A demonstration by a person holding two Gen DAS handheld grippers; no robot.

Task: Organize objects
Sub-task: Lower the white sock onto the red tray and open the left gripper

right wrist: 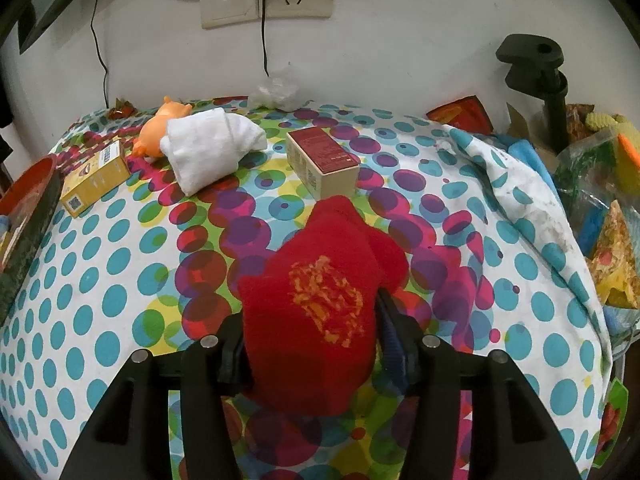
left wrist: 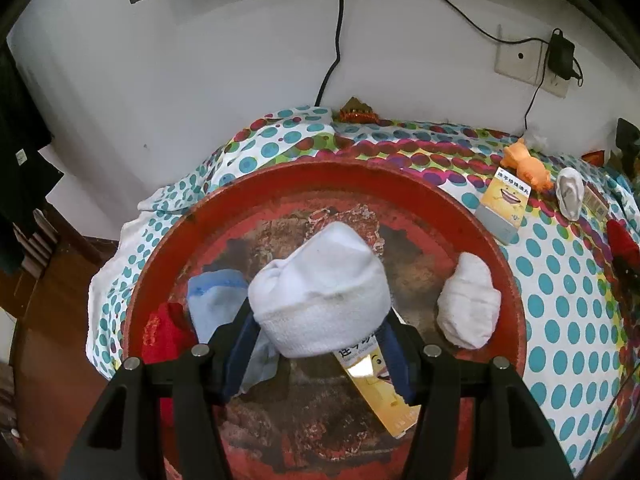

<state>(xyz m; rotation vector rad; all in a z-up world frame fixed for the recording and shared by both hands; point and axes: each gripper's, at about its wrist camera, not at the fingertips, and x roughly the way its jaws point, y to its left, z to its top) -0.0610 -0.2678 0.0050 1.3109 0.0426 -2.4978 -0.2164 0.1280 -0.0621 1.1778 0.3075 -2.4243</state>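
Two rolled socks are in hand, one per view. Only the left wrist view looks into the red tray (left wrist: 472,216), a round, worn dish on the dotted cloth (left wrist: 560,280); in it lie a small white sock bundle (left wrist: 468,304) near the right rim, a pale blue cloth (left wrist: 212,304) and a red item (left wrist: 164,332) at the left, and a yellow box (left wrist: 384,396) lying flat under the gripper. The left gripper (left wrist: 320,320) pinches a white rolled sock (left wrist: 320,288) above the tray's middle, its fingers (left wrist: 240,344) pressing the ribbed cuff, the sock's length running away from the camera with the toe end pointing towards the wall. Only the right wrist view shows the cloth's far side: a dark red box (right wrist: 324,164), a white sock roll (right wrist: 208,148) lying in front of an orange toy (right wrist: 160,128), another yellow box (right wrist: 96,180), and clutter at the right edge. The right gripper (right wrist: 312,344) has a red rolled sock (right wrist: 316,304) with orange markings between its jaws, long axis likewise pointing away towards the dark red box; whether the pads still press it I cannot tell. This sock sits over the open cloth, outside the tray, whose rim shows at the far left.
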